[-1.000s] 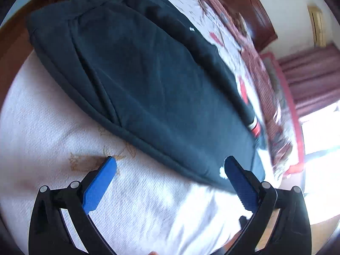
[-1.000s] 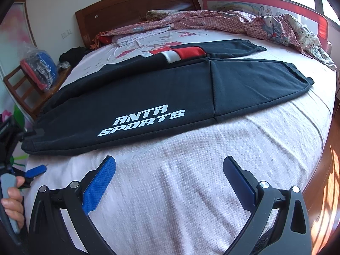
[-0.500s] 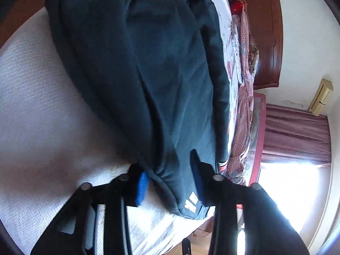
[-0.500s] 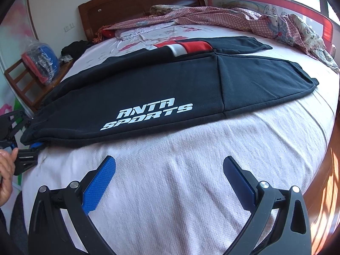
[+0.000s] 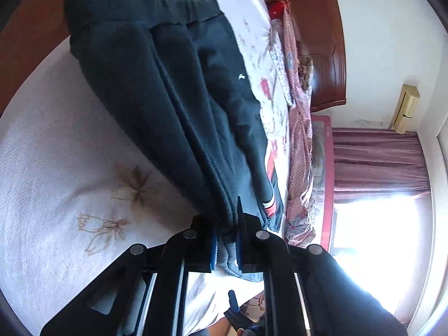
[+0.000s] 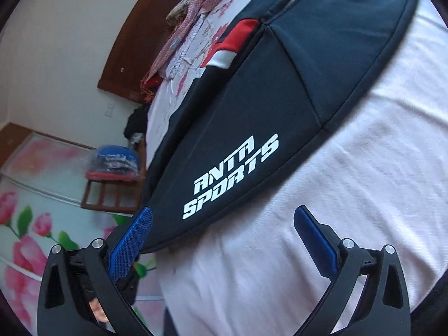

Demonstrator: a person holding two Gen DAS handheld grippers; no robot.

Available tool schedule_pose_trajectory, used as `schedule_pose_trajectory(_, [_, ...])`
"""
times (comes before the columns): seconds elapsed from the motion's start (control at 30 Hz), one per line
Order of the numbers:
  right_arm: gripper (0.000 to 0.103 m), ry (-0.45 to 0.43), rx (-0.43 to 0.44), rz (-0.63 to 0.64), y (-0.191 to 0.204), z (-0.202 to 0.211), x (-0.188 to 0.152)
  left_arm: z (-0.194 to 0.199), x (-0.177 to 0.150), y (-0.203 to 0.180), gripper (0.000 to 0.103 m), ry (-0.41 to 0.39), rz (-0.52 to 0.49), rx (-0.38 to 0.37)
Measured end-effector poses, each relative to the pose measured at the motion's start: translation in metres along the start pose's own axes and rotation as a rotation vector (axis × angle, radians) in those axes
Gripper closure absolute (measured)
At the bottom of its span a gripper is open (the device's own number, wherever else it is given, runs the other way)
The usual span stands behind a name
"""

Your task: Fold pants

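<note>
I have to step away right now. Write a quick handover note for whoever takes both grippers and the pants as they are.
Left gripper: shut on the edge of the dark pants.
Right gripper: open, empty, near the pants' edge by the ANTA SPORTS print, not touching cloth.
Pants lie spread flat along the bed.
Done: one end gripped. No fold made yet.
Left: grip with the right, probably at the near edge, then fold the pants over.

White "ANTA SPORTS" lettering is printed on the black pants (image 6: pixel 280 89) near the hem
</note>
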State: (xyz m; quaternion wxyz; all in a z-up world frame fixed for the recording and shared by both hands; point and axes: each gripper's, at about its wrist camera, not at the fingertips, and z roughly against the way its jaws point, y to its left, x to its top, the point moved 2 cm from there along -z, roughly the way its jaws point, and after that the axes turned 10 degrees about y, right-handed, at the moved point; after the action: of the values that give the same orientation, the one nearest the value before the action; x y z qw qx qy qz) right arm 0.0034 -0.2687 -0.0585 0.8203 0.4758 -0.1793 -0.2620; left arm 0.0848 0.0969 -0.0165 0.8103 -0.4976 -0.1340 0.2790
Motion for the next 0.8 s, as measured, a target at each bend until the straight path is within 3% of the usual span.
schedule_pose_trajectory(0.1, [0.003, 0.042, 0.163, -0.147, -0.010, -0.020, 0.003, 0.001, 0.002, -0.019, 0.094, -0.005, -0.047, 0.001])
schedule_pose_trajectory(0.2, [0.006, 0.028, 0.185, -0.185, -0.005, -0.031, 0.006, 0.005, -0.001, -0.021, 0.094, -0.005, -0.061, 0.009])
schedule_pose_trajectory(0.23, [0.012, 0.022, 0.215, -0.172, 0.000, -0.034, 0.008, 0.006, -0.002, -0.020, 0.094, -0.005, -0.062, 0.010])
schedule_pose_trajectory(0.27, [0.028, 0.031, 0.236, -0.184, 0.003, -0.039, 0.010, 0.004, -0.005, -0.020, 0.094, -0.007, -0.063, 0.016])
schedule_pose_trajectory(0.33, [0.036, 0.076, 0.141, -0.204, 0.004, -0.054, 0.014, 0.007, -0.007, -0.016, 0.094, -0.010, -0.054, 0.012])
schedule_pose_trajectory(0.37, [0.056, 0.086, 0.131, -0.212, 0.003, -0.062, 0.015, 0.007, -0.007, -0.016, 0.094, -0.010, -0.051, 0.014])
schedule_pose_trajectory(0.47, [0.098, 0.119, 0.081, -0.183, 0.006, -0.082, 0.012, 0.007, -0.009, -0.011, 0.094, -0.020, -0.067, 0.026])
schedule_pose_trajectory(0.5, [0.097, 0.112, 0.055, -0.151, 0.011, -0.081, 0.010, 0.008, -0.010, -0.008, 0.094, -0.021, -0.063, 0.031])
schedule_pose_trajectory(0.67, [0.098, 0.128, 0.095, -0.014, 0.044, -0.047, 0.000, 0.021, -0.025, 0.009, 0.094, -0.043, -0.047, 0.041])
schedule_pose_trajectory(0.8, [0.098, 0.192, 0.092, 0.106, 0.069, -0.020, -0.027, 0.050, -0.055, 0.010, 0.094, -0.044, -0.080, 0.072])
